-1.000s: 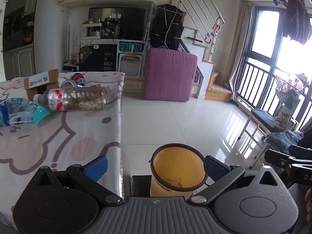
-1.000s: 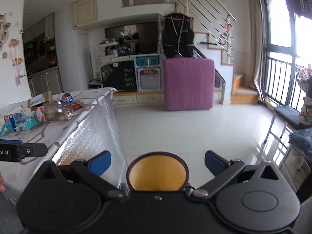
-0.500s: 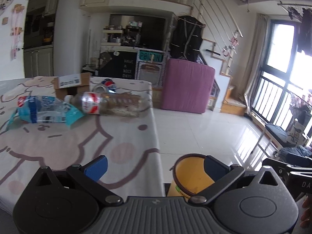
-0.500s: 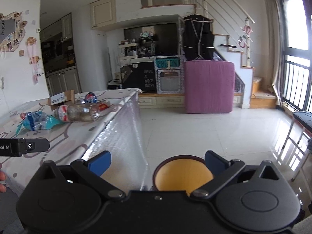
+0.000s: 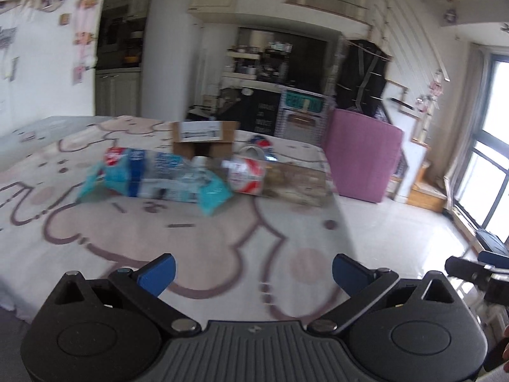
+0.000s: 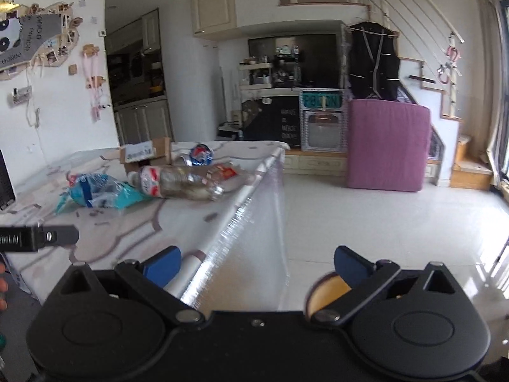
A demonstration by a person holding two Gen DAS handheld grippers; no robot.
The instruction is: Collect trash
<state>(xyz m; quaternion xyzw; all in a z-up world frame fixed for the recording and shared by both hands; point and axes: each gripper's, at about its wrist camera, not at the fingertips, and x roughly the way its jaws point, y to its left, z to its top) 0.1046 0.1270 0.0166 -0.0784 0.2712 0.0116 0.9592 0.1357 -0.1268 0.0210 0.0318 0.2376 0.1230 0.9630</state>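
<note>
Trash lies on the table (image 5: 133,232): a crumpled blue and white plastic wrapper (image 5: 152,178), a clear plastic bottle with a red and white label (image 5: 273,178), a cardboard box (image 5: 203,138) and a crushed blue can (image 5: 259,143). My left gripper (image 5: 253,270) is open and empty over the table's near part, short of the trash. My right gripper (image 6: 257,262) is open and empty at the table's corner. The same wrapper (image 6: 95,192), bottle (image 6: 181,184), box (image 6: 146,154) and can (image 6: 200,154) show in the right wrist view. The yellow bin (image 6: 327,293) stands on the floor, mostly hidden by the right gripper.
A purple upright mattress (image 6: 386,145) stands on the floor beyond the table. The table's plastic-covered edge (image 6: 241,216) runs beside my right gripper. The left gripper's body (image 6: 38,238) shows at the left of the right wrist view. Stairs (image 6: 458,146) rise at the right.
Both grippers have swung left, from over the yellow bin toward the table. The trash now sits ahead of the left gripper. Both stay open and empty.
</note>
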